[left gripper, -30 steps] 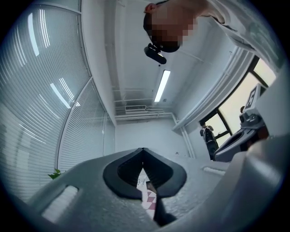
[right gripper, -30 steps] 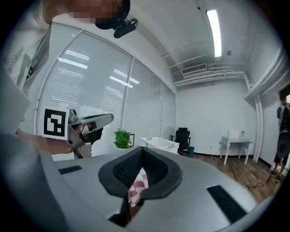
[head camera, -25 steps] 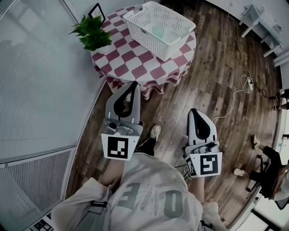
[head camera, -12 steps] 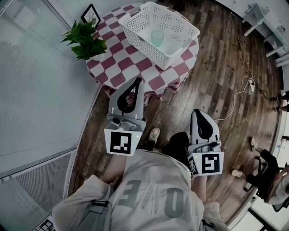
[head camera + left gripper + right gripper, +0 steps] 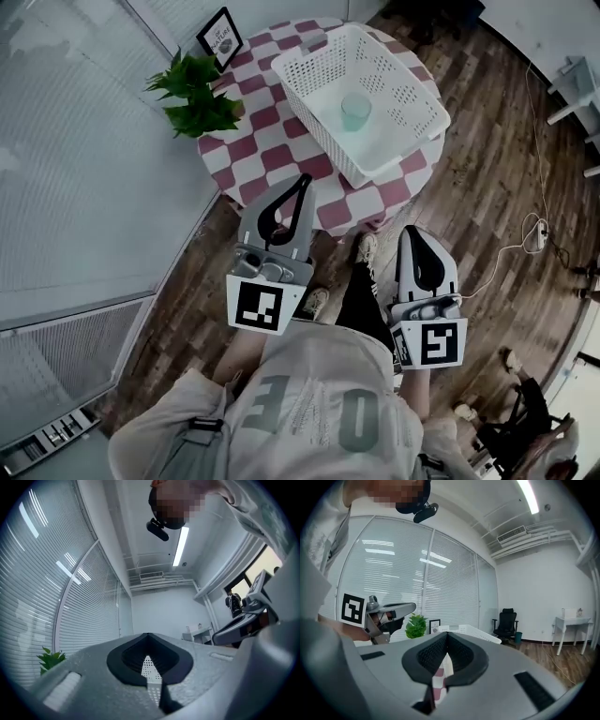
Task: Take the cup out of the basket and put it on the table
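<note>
A pale green translucent cup [image 5: 355,111] stands upright inside a white perforated basket [image 5: 405,89] on a round table with a red-and-white checked cloth [image 5: 272,141]. My left gripper [image 5: 302,180] is held low in front of the table's near edge, its jaws shut and empty. My right gripper [image 5: 412,232] hangs over the wooden floor, short of the table, its jaws also together with nothing in them. In the right gripper view the basket [image 5: 476,631] rim shows just past the jaw tips [image 5: 446,634]. The left gripper view looks up toward the ceiling over its closed jaws [image 5: 148,635].
A potted green plant [image 5: 199,98] and a small framed sign [image 5: 221,37] stand at the table's left and far side. A wall of window blinds runs along the left. A white cable [image 5: 506,258] lies on the floor to the right; an office chair [image 5: 505,623] stands further off.
The person has stepped toward the table: basket and cup now sit nearer the middle of the head view. Both grippers came forward with the body, jaws unchanged.
</note>
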`<control>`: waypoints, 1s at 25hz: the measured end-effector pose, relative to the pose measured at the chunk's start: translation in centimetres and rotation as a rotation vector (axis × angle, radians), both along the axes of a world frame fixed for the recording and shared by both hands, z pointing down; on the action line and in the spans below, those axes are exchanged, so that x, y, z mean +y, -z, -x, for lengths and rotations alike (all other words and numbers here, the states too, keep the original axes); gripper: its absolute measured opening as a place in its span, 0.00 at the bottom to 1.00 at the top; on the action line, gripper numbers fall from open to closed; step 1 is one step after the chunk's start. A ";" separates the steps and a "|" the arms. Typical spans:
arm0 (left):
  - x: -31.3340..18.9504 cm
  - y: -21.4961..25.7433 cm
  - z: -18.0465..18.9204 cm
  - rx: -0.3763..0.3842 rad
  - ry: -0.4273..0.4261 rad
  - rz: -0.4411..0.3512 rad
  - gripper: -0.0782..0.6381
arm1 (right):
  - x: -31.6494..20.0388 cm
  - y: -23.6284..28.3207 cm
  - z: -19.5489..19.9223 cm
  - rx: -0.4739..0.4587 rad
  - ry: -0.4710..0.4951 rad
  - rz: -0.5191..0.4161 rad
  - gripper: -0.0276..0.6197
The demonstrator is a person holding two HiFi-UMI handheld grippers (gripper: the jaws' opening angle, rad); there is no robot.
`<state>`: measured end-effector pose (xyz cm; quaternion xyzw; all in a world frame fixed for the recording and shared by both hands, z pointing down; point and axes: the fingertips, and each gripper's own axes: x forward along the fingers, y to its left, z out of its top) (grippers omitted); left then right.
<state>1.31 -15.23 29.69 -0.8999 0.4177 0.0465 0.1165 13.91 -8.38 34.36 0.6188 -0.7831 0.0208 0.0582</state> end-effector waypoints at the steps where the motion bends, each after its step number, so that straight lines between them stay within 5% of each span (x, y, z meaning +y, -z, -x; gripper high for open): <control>1: -0.7 0.4 -0.8 -0.008 0.012 -0.013 0.12 | -1.2 0.2 -0.7 -0.009 0.024 -0.008 0.06; 4: -4.0 1.5 -3.5 -0.035 0.060 -0.046 0.12 | -5.7 1.1 -2.9 -0.014 0.088 -0.026 0.05; 13: -12.2 2.5 -9.1 -0.022 0.190 0.028 0.12 | -16.2 2.8 -9.1 -0.089 0.229 -0.030 0.06; 25: -17.6 2.6 -9.2 -0.050 0.336 0.063 0.12 | -22.1 3.4 -11.5 -0.137 0.319 -0.047 0.05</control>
